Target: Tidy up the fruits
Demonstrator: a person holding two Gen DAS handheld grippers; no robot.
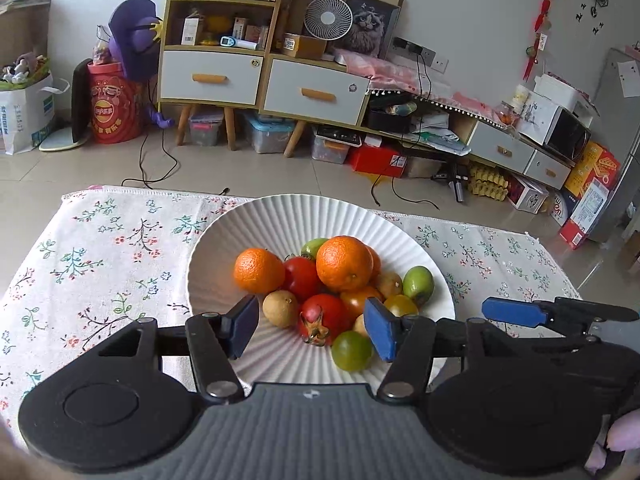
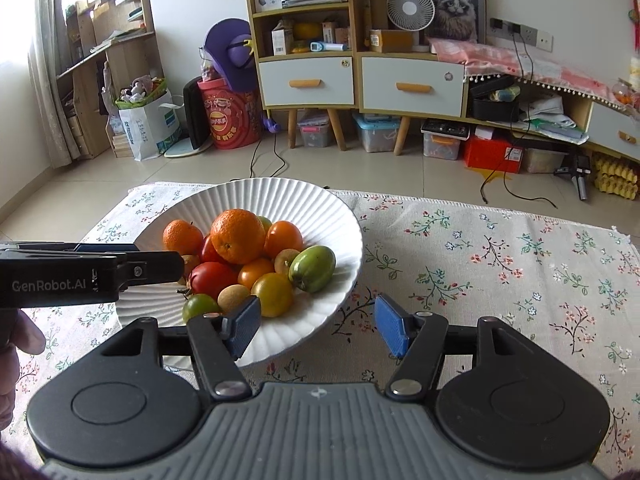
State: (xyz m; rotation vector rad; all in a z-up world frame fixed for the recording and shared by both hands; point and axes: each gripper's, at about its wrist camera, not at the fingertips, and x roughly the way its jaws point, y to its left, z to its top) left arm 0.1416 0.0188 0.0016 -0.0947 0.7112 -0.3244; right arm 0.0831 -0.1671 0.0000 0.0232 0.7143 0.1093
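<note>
1. The oval green fruit [image 2: 312, 268] lies on its side at the right of the heap, its long axis slanting from lower left to upper right in the right wrist view; the red tomato [image 1: 321, 317] near the front points its dried stalk toward the left camera.
2. The white ribbed bowl [image 1: 256, 224] sits on the floral cloth [image 1: 100, 248] and holds all the fruit: a large orange [image 1: 344, 263] on top of the pile, a smaller orange [image 1: 258, 271] to its left, red and yellow tomatoes, small brown fruits and a green tomato [image 1: 352, 350] at the near rim.
3. The oranges are bright and dimpled; the tomatoes are glossy.
4. The left gripper [image 1: 313, 329] hangs over the bowl's near side, fingers spread wide and holding nothing; the right gripper [image 2: 318, 324] straddles the bowl's right rim, likewise wide apart and empty.
</note>
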